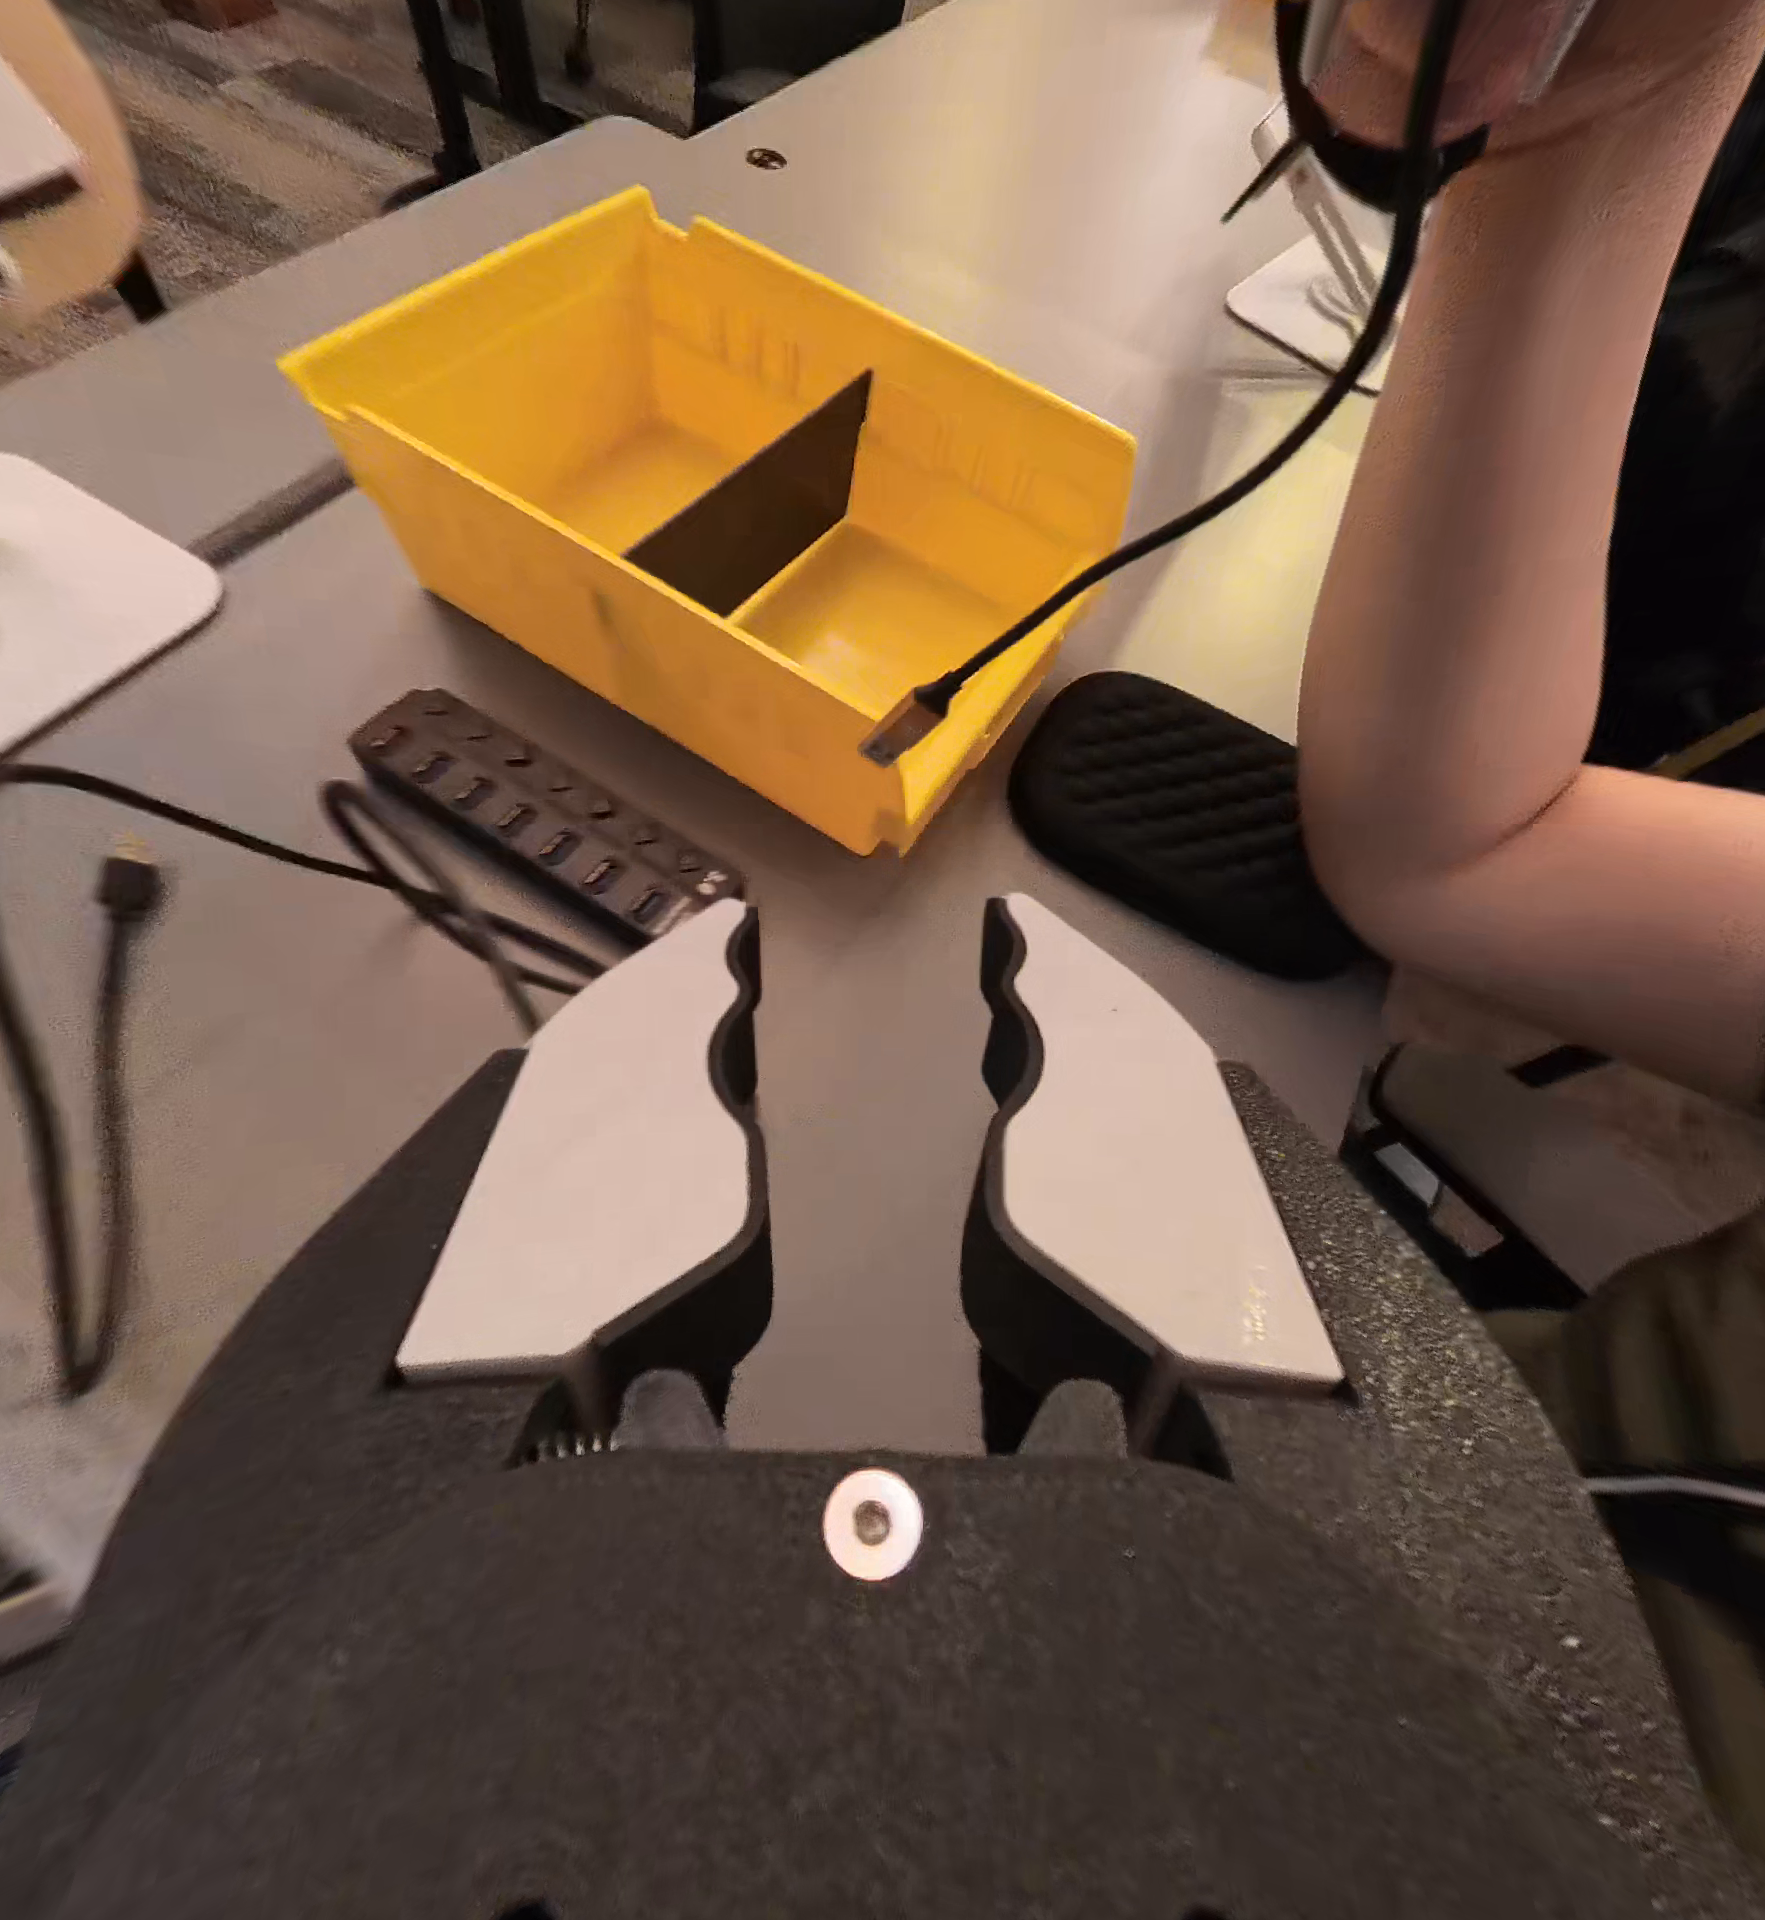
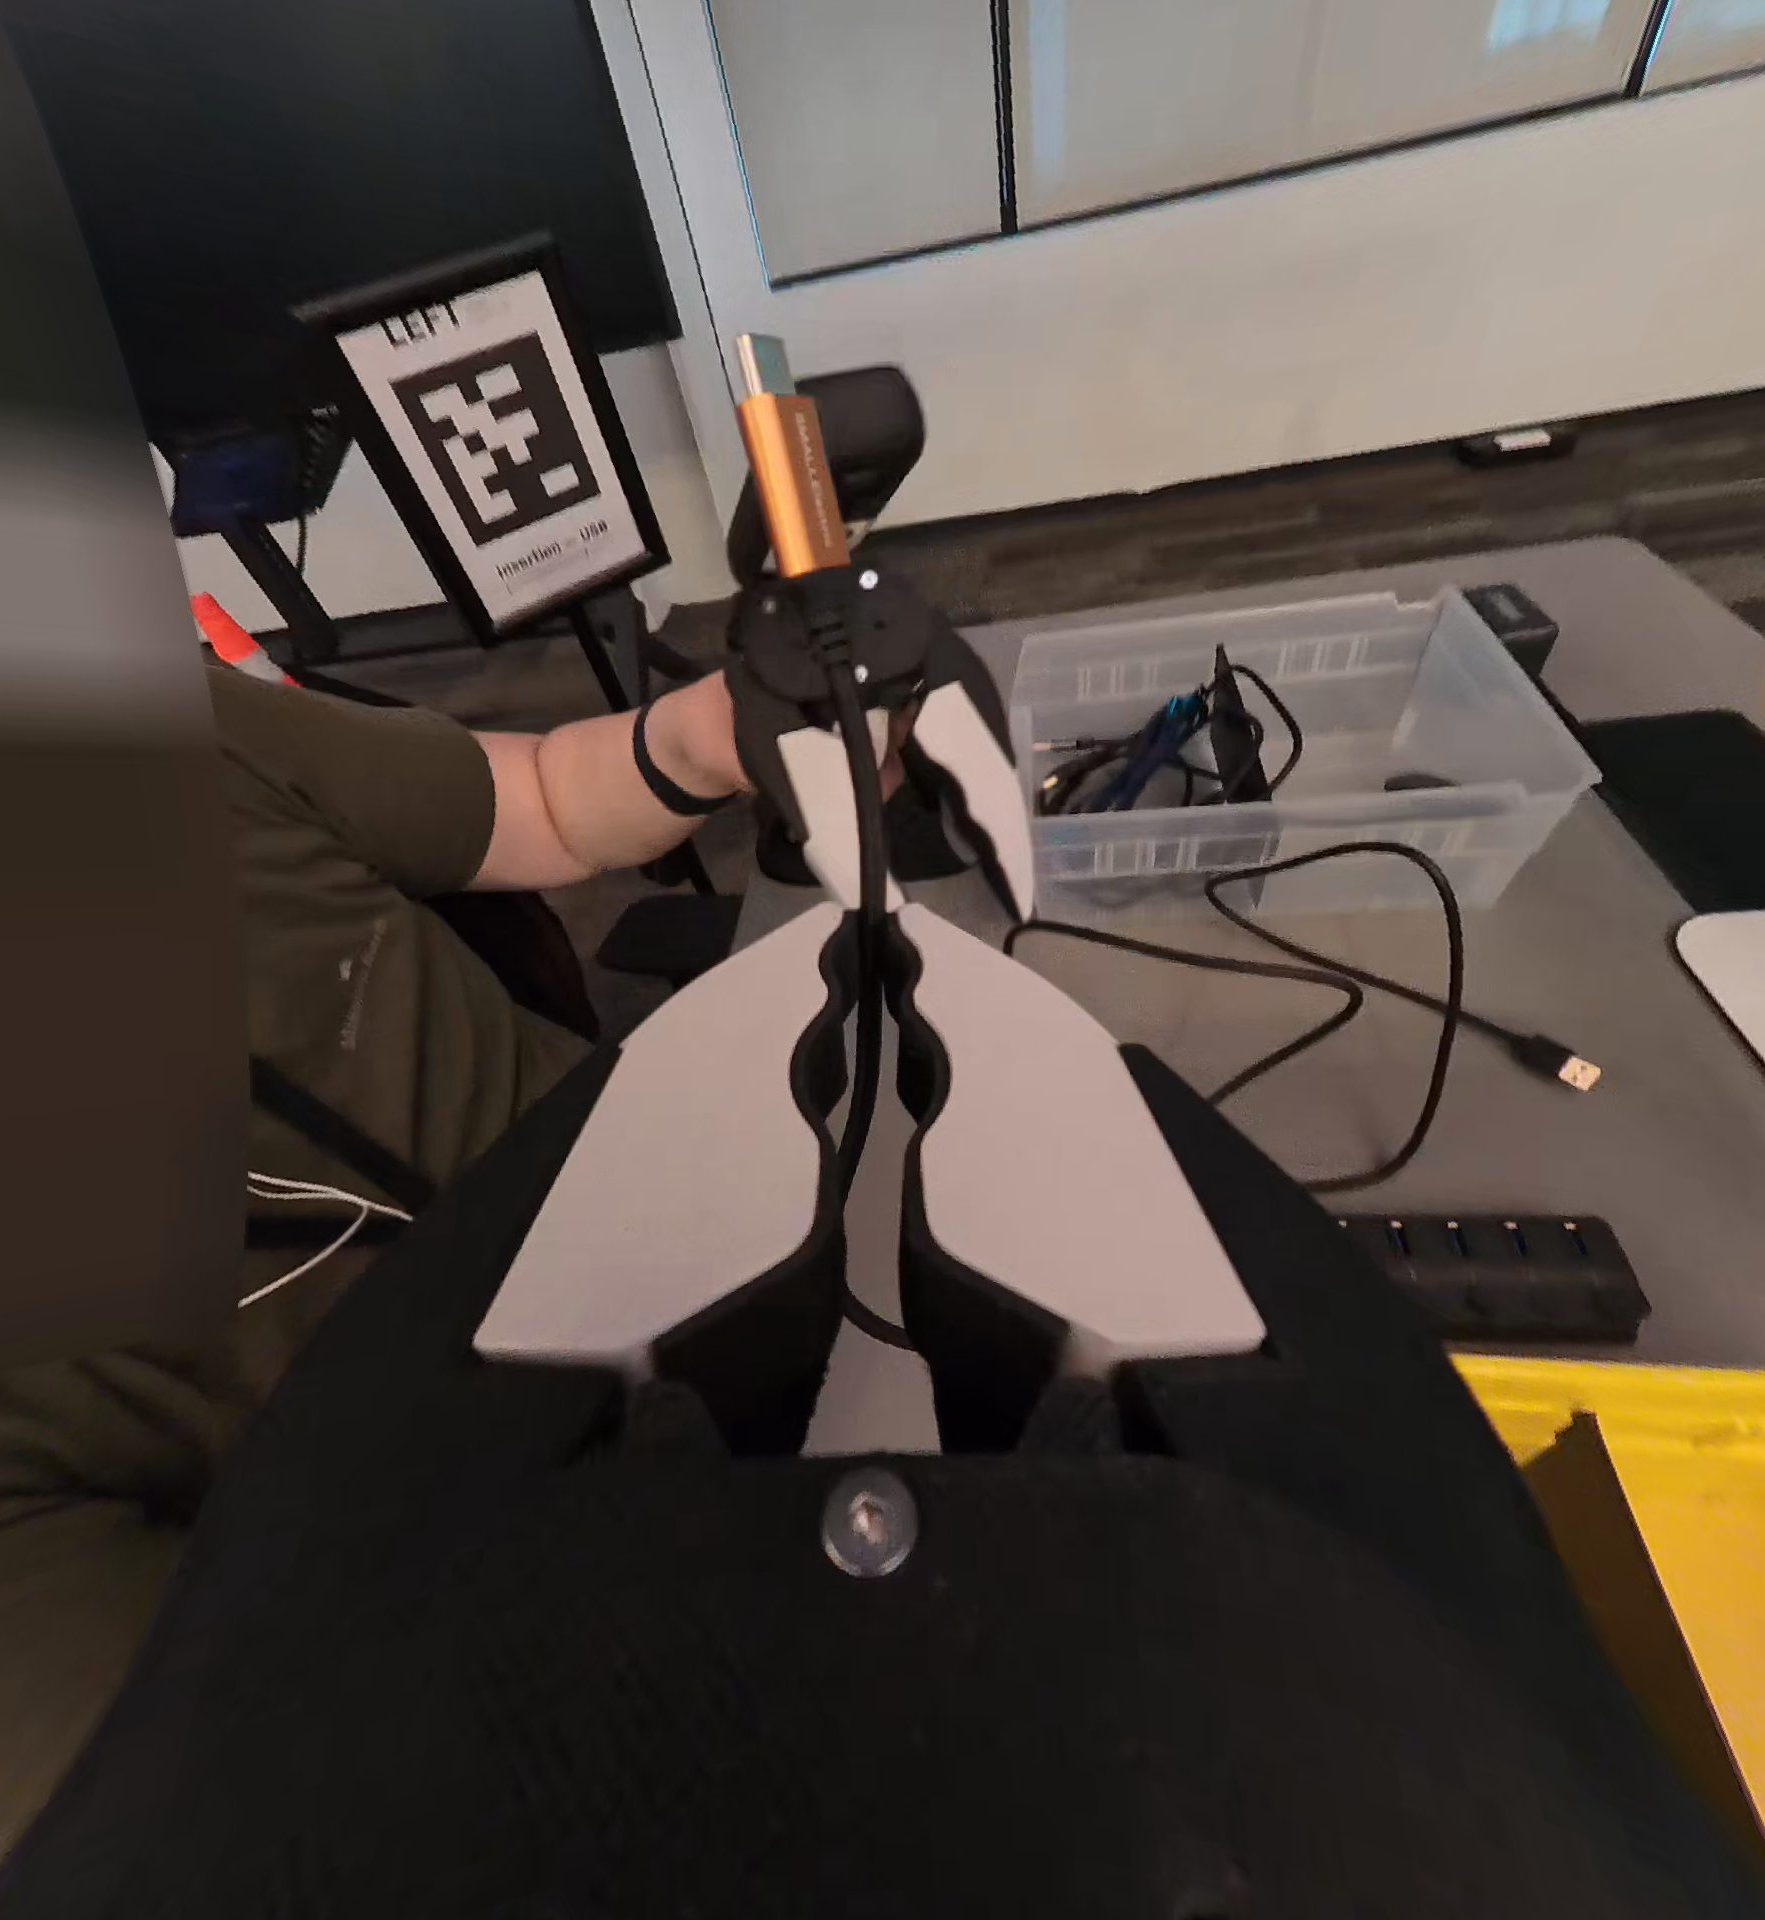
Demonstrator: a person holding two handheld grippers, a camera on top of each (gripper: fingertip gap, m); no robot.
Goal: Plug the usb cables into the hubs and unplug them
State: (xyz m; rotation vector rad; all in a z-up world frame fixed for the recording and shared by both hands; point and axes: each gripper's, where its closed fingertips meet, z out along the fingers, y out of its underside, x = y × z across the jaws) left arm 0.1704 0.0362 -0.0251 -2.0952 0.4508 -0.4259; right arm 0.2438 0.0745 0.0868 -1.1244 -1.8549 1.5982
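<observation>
Our right tongs [image 2: 870,914] are clamped on a black USB cable [image 2: 862,790], which runs up between the 2 fingers to an orange-sleeved plug [image 2: 790,483] standing upright above the tips. The cable's far end, with its silver plug [image 1: 899,727], hangs in the air in front of the near right corner of the yellow bin [image 1: 587,592]. Our left tongs [image 1: 867,920] stand wide apart with nothing between them, hovering over the bare surface [image 1: 857,1143], tips pointed toward the bin. Just left of those tips lies a black hub [image 1: 545,821], set at an angle beside the bin's near wall. A second black cable [image 1: 57,1039] lies looped near the surface's left edge, apart from the hub. In the right wrist view our left tongs hang tilted downward, with a bent forearm [image 2: 587,790] behind them; a clear bin [image 2: 1377,665] of cables sits toward the far edge. In the left wrist view our right forearm [image 1: 1480,675] rises steeply, elbow near a black pad [image 1: 1158,810].
</observation>
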